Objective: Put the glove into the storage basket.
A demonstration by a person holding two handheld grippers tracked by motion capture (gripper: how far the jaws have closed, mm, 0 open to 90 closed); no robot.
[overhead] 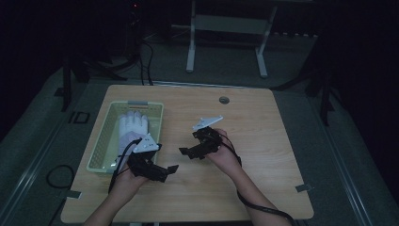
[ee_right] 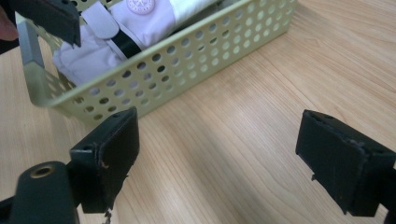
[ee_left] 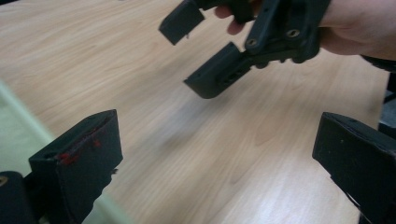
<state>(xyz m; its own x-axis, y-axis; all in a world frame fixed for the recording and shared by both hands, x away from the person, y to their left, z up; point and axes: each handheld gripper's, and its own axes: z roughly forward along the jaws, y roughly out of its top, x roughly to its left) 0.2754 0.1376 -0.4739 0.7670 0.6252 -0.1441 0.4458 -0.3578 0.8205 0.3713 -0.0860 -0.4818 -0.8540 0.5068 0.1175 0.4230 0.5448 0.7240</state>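
**Two spread grippers face each other over a wooden table, glove lying in the basket**

A person holds a gripper in each hand above a light wooden table. In the high view the left gripper sits near the table's front edge, just beside the near right corner of a pale green perforated basket, with its jaws pointing right. The right gripper hangs near the middle of the table, jaws pointing left toward the other one; the two sets of jaw tips are near each other but apart.

Both grippers have their jaws spread wide with nothing between them. The left gripper view shows bare wood grain between its own two black jaws, and farther off the right gripper with its jaws also apart, held by the right hand. The right gripper view shows bare table between its jaws and the basket beyond them.

A white glove with a lilac cuff lies inside the basket, fingers toward the far end. In the right gripper view the glove shows a dark strap and a round pale pink badge
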